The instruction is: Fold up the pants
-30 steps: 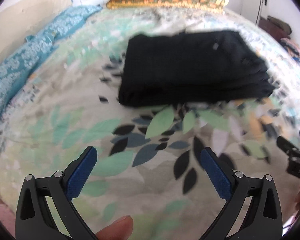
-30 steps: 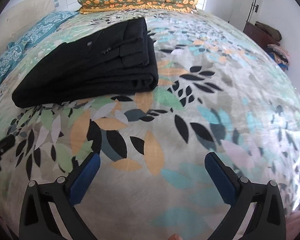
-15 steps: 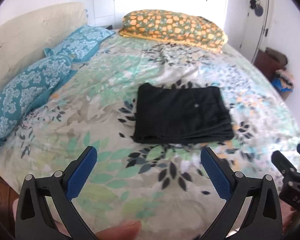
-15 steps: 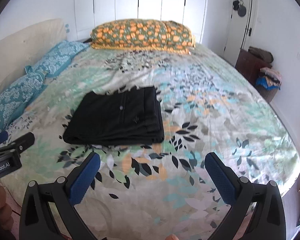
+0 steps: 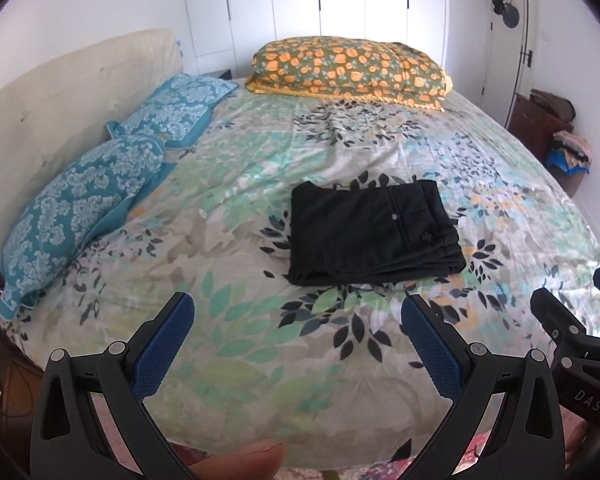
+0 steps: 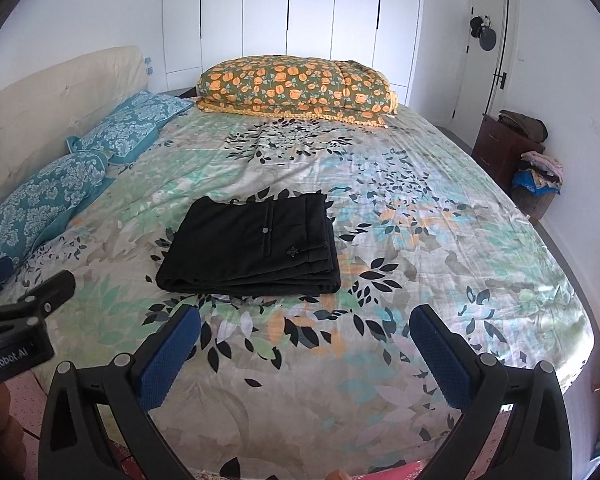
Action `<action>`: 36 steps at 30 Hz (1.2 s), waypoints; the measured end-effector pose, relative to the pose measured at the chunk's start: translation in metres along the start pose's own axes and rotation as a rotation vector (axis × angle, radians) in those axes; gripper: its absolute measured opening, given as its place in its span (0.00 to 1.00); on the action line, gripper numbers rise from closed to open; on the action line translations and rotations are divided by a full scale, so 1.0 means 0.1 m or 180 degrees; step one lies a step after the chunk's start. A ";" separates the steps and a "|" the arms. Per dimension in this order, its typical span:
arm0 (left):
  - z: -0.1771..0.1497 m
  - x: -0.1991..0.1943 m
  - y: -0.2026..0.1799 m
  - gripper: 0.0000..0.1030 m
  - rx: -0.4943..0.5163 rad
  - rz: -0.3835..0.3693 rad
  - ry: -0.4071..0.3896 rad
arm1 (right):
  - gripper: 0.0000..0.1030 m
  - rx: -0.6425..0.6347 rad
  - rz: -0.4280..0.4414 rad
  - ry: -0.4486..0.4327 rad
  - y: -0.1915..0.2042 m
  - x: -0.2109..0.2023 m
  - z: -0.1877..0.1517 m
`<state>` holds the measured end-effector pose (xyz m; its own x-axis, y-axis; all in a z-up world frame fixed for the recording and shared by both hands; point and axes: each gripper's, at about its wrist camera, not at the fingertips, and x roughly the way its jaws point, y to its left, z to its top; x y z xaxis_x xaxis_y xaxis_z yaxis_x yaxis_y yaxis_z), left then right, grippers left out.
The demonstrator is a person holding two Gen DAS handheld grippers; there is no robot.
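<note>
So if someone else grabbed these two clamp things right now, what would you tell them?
Left gripper: open, holding nothing, above the near edge of the bed.
Right gripper: open, holding nothing, beside the left one.
Black pants: folded into a neat rectangular stack in the middle of the bed, layered edges toward you, clear of both grippers.
Done: the folding looks finished.
Left: probably nothing, beyond tidying an edge if you want. Two blue pillows and the orange floral bundle are well away from the pants.
</note>
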<state>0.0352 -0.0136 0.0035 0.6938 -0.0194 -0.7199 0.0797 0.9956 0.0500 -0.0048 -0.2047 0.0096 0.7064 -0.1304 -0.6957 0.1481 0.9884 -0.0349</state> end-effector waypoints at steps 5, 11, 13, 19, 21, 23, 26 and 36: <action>-0.02 -0.03 0.00 1.00 -0.0006 -0.0032 0.0033 | 1.00 -0.0058 0.0001 -0.0055 0.08 -0.05 0.05; -0.03 -0.04 0.00 1.00 -0.0016 -0.0036 0.0049 | 1.00 -0.0066 -0.0019 -0.0046 0.10 -0.07 0.07; -0.05 -0.05 0.03 1.00 -0.0047 -0.0069 0.0068 | 1.00 -0.0084 -0.0048 -0.0036 0.11 -0.08 0.09; -0.04 -0.07 0.06 1.00 -0.0058 -0.0039 0.0057 | 1.00 -0.0121 -0.0089 -0.0048 0.12 -0.10 0.11; -0.03 -0.07 0.06 1.00 -0.0057 -0.0031 0.0053 | 1.00 -0.0123 -0.0095 -0.0056 0.12 -0.11 0.12; -0.02 -0.06 0.05 1.00 -0.0053 -0.0015 0.0042 | 1.00 -0.0128 -0.0108 -0.0060 0.11 -0.11 0.12; -0.02 -0.03 0.04 1.00 -0.0051 -0.0012 0.0063 | 1.00 -0.0130 -0.0128 -0.0060 0.09 -0.11 0.12; -0.01 -0.03 -0.03 1.00 -0.0002 0.0025 0.0060 | 1.00 -0.0101 -0.0164 -0.0028 0.03 -0.07 0.11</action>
<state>0.0321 -0.0161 0.0054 0.6808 -0.0100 -0.7324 0.0739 0.9957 0.0552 -0.0014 -0.2016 0.0223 0.7046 -0.1818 -0.6860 0.1626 0.9823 -0.0933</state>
